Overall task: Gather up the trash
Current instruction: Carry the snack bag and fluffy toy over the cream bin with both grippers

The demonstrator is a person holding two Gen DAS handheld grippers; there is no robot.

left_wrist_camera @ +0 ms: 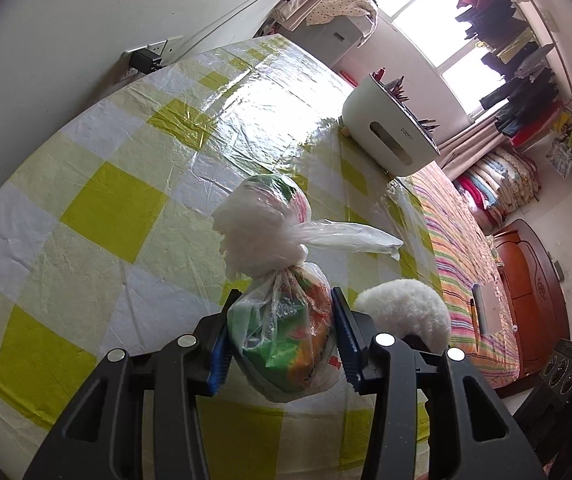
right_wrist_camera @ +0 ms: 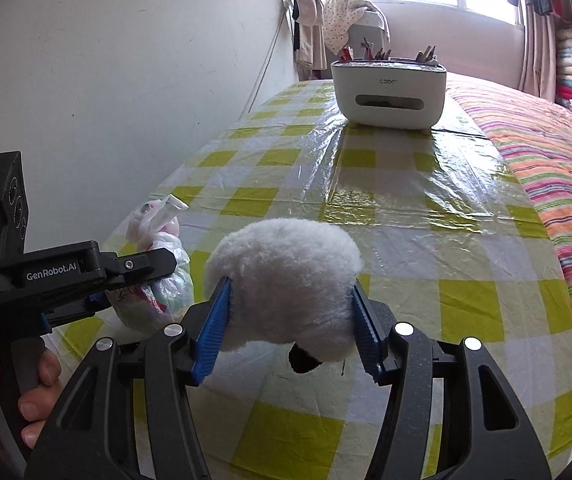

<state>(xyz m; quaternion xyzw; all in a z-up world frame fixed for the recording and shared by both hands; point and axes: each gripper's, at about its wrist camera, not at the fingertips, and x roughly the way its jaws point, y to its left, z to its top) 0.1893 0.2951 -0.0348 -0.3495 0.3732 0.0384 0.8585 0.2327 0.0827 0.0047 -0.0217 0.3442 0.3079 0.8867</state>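
My left gripper [left_wrist_camera: 284, 334] is shut on a tied clear plastic bag of trash [left_wrist_camera: 282, 320] with green and orange wrappers inside; its knotted top [left_wrist_camera: 262, 236] sticks up ahead of the fingers. The bag sits low over the yellow-and-white checked tablecloth [left_wrist_camera: 106, 208]. My right gripper [right_wrist_camera: 291, 326] is shut on a white fluffy plush ball [right_wrist_camera: 286, 276] with a black patch underneath, held just above the table. The plush also shows in the left wrist view [left_wrist_camera: 403, 310], right of the bag. The left gripper [right_wrist_camera: 86, 276] and the bag [right_wrist_camera: 158, 272] show at the left of the right wrist view.
A white desk organizer [right_wrist_camera: 389, 88] with pencils stands at the table's far end. A wall runs along the left with a power strip [left_wrist_camera: 146, 58]. A striped bedspread [right_wrist_camera: 545, 168] lies to the right. A wooden cabinet [left_wrist_camera: 533, 296] and speaker stand beyond.
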